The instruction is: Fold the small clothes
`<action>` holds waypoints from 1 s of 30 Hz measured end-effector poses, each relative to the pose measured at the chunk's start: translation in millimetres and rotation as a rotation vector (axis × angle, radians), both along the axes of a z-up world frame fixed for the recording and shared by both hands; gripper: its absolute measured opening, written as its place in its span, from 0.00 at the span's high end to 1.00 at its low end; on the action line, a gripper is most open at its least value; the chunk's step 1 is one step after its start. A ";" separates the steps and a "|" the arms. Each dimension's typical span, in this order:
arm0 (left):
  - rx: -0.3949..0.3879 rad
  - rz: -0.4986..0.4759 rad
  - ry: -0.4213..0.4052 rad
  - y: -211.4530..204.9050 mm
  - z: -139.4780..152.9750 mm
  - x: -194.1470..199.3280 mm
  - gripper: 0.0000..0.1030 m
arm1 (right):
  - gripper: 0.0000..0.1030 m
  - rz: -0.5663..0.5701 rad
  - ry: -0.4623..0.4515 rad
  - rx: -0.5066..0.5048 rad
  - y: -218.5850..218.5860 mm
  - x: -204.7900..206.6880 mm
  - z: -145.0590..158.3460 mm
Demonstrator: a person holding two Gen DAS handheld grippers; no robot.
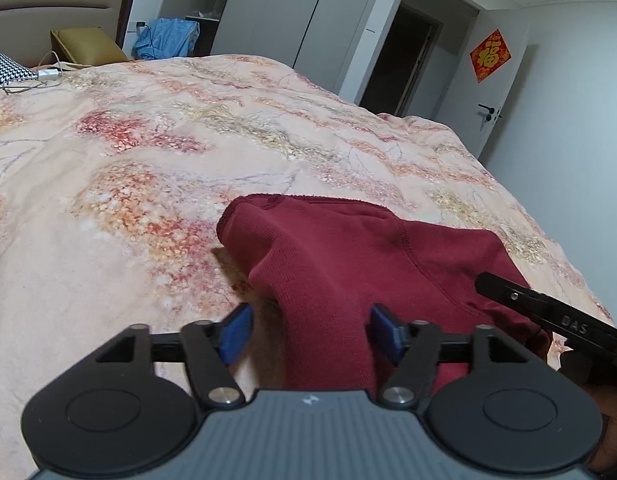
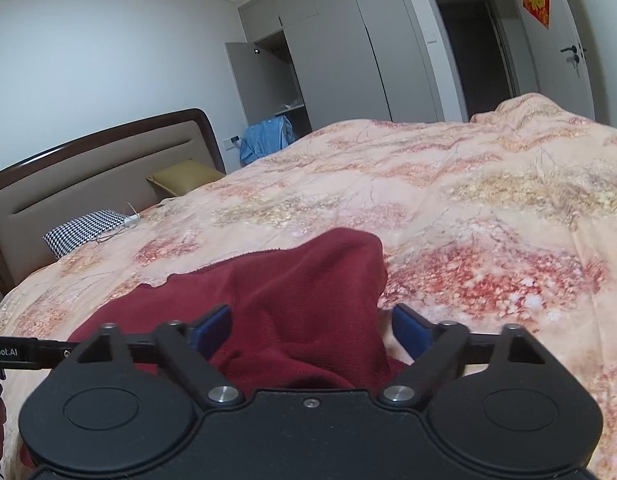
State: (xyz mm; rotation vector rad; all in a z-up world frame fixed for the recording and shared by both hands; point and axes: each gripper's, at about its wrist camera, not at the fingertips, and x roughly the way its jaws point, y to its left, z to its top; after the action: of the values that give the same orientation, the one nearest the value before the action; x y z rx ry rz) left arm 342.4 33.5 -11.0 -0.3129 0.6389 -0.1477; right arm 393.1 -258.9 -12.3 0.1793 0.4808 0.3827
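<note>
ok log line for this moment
task: fold small clothes | left gripper: open, straddling red garment | right gripper: open, straddling it | garment: bunched on floral bedspread

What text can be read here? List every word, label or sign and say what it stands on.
"DAS": on the black body of the right claw, seen from the left wrist view.
"Robot.AI": on the black body of the left claw, cut off at the frame edge, seen from the right wrist view.
"福": on the red paper sign on the white door.
Nothing readable on the maroon garment.
</note>
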 end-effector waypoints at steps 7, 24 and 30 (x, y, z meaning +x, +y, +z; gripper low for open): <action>0.032 0.043 -0.025 -2.2 23.8 -18.4 0.07 | 0.01 -0.012 -0.053 0.005 -6.3 -19.1 24.0; 0.114 0.134 -0.187 -21.9 115.6 -152.7 0.00 | 0.01 -0.005 -0.251 0.001 -24.6 -164.1 119.6; 0.116 0.136 -0.233 -34.4 117.2 -215.5 0.00 | 0.00 -0.068 -0.249 0.004 -24.9 -233.1 117.1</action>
State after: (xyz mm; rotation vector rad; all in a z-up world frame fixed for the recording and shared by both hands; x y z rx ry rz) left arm 127.0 -1.0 106.2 -0.2220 0.3925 -0.0154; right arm 160.0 -283.7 104.8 0.1486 0.2286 0.3342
